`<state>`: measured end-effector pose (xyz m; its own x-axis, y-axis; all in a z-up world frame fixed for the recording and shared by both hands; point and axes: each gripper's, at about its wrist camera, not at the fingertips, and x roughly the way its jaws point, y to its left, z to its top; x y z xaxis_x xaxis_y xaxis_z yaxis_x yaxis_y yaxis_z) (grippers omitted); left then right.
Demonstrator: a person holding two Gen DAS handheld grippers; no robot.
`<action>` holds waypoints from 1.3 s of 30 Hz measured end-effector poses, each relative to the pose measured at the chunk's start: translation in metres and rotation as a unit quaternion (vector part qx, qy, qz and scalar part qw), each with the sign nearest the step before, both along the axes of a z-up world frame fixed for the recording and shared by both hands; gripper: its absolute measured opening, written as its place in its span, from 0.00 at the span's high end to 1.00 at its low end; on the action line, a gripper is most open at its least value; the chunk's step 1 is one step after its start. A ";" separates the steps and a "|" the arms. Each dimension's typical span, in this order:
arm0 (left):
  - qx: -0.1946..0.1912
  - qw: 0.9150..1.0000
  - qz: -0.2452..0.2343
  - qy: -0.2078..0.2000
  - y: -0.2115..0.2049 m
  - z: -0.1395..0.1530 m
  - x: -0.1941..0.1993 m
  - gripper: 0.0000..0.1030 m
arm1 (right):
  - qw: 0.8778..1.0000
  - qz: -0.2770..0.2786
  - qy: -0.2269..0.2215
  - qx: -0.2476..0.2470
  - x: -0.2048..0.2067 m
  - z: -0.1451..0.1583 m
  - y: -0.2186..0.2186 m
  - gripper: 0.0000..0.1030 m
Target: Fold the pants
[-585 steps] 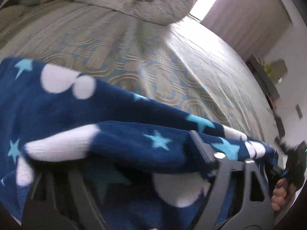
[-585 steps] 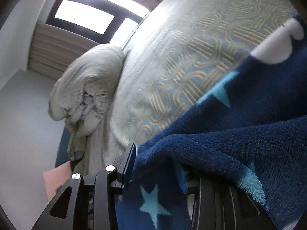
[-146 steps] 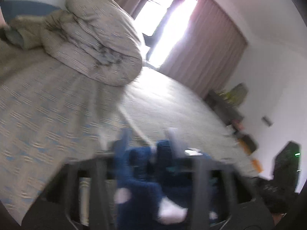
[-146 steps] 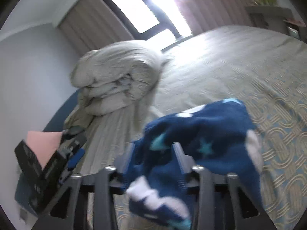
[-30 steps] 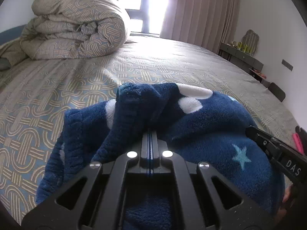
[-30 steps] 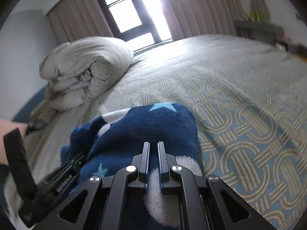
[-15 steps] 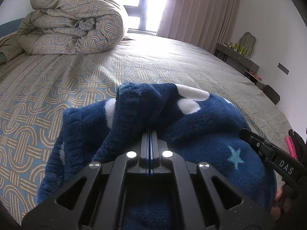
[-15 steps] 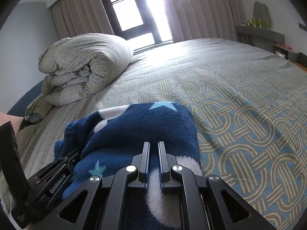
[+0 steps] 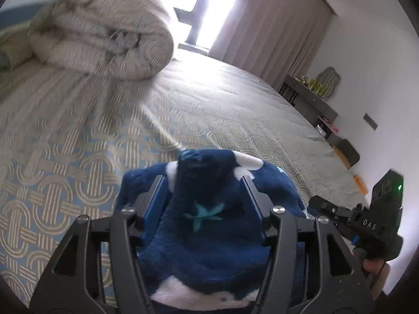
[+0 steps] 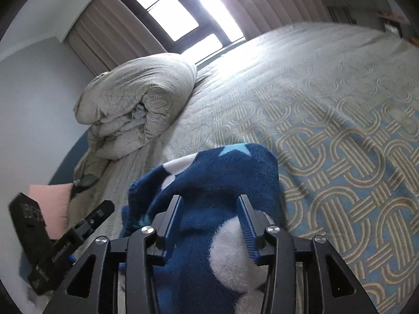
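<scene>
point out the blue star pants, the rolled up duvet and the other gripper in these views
pants [image 9: 209,235], left wrist view, on the navy fleece below the teal star
duvet [image 10: 136,110], right wrist view, on its rolled front face
right gripper [image 9: 314,202], left wrist view, at its black fingertips

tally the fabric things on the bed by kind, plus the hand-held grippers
navy fleece pants with white dots and turquoise stars: 1
rolled beige patterned duvet: 1
pink cushion: 1
hand-held grippers, left and right: 2
total: 5

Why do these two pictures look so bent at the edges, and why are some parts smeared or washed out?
Left wrist view: fisheye curving, the rolled duvet smeared by motion, the window blown out white. Right wrist view: same curving, window glare bleaching the bedspread, the far right corner blurred, the fleece pants fairly sharp.
</scene>
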<state>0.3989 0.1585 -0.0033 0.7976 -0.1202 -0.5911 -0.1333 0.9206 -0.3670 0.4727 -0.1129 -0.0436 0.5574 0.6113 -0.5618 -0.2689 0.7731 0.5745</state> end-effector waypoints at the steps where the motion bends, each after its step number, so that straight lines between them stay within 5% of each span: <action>1: -0.005 1.000 0.004 0.011 0.004 -0.003 0.001 0.43 | 1.000 0.001 0.007 0.002 0.001 0.000 -0.002 0.57; 11: -0.057 0.990 0.010 0.132 0.034 -0.055 0.012 0.33 | 0.996 0.004 0.089 -0.007 0.015 -0.027 -0.017 0.49; 14: -0.052 0.984 0.010 0.168 0.035 -0.068 0.016 0.16 | 0.994 0.016 0.110 0.017 0.019 -0.036 -0.020 0.44; 16: -0.073 0.981 -0.001 0.180 0.037 -0.077 0.016 0.16 | 0.992 0.020 0.122 0.032 0.021 -0.042 -0.022 0.42; 21: -0.193 0.961 -0.066 0.184 0.040 -0.094 0.012 0.16 | 0.987 0.056 0.141 0.045 0.018 -0.041 -0.024 0.41; 25: -0.167 0.964 -0.078 0.189 0.031 -0.095 0.010 0.16 | 0.987 0.073 0.141 0.034 0.015 -0.041 -0.022 0.38; 28: -0.176 0.962 -0.081 0.192 0.030 -0.101 0.010 0.15 | 0.985 0.064 0.160 0.018 0.020 -0.054 -0.022 0.19; 35: -0.219 0.957 -0.089 0.168 0.038 -0.114 0.012 0.06 | 0.973 0.127 0.176 0.083 0.018 -0.060 -0.007 0.17; 37: -0.225 0.959 -0.083 0.152 0.038 -0.116 0.011 0.06 | 0.975 0.118 0.175 0.066 0.021 -0.072 0.005 0.17; 39: -0.213 0.962 -0.082 0.148 0.034 -0.112 0.011 0.19 | 0.979 0.101 0.164 0.069 0.020 -0.074 0.010 0.21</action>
<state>0.4097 0.1928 -0.1152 0.5511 -0.5116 -0.6592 -0.1554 0.7132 -0.6835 0.4930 -0.1033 -0.1175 0.2210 0.7727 -0.5951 -0.1926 0.6327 0.7501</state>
